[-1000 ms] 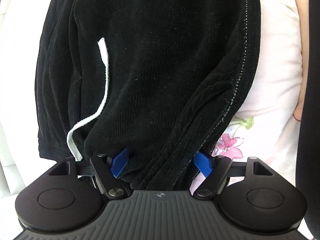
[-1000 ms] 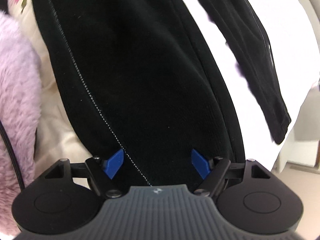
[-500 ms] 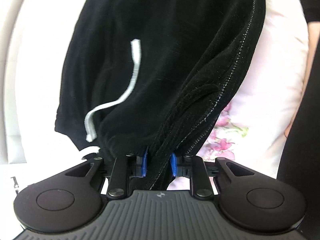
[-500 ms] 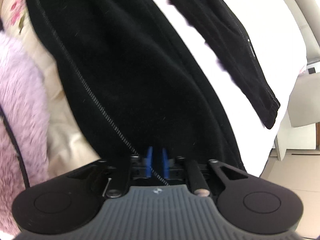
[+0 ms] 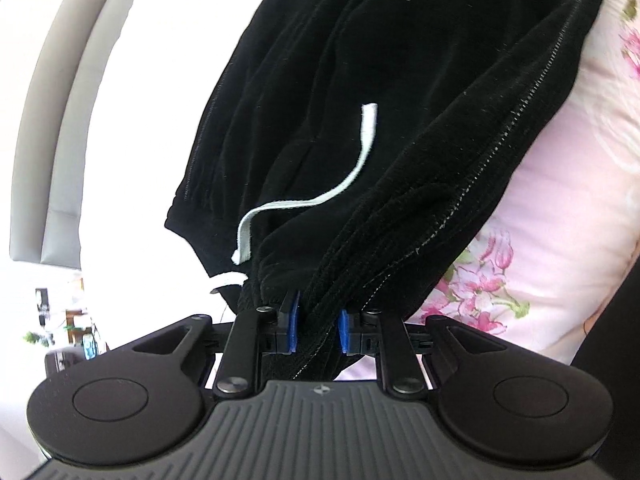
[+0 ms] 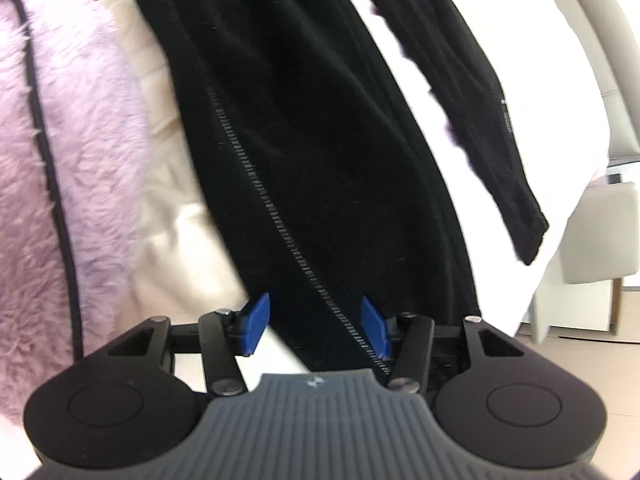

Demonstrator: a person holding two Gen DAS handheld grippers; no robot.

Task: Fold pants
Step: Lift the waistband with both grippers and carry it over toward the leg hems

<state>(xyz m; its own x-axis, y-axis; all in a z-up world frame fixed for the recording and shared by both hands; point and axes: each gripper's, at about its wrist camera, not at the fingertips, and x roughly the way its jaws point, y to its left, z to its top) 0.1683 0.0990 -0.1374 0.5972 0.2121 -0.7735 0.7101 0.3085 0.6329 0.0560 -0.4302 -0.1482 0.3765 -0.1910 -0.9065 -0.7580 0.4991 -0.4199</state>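
A bunched fold of the black pants (image 5: pixel 400 120) is clamped by the left gripper (image 5: pixel 318 332), while the right gripper (image 6: pixel 316 326), its jaws just reopened, is held loosely astride the pants' seam over the bedding (image 5: pixel 560 200).

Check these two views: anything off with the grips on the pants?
Yes. The left gripper is shut on the bunched waist of the pants, drawstring dangling. The right gripper has just been opening: the cloth lies between its pads unclamped. Only one side is gripped.
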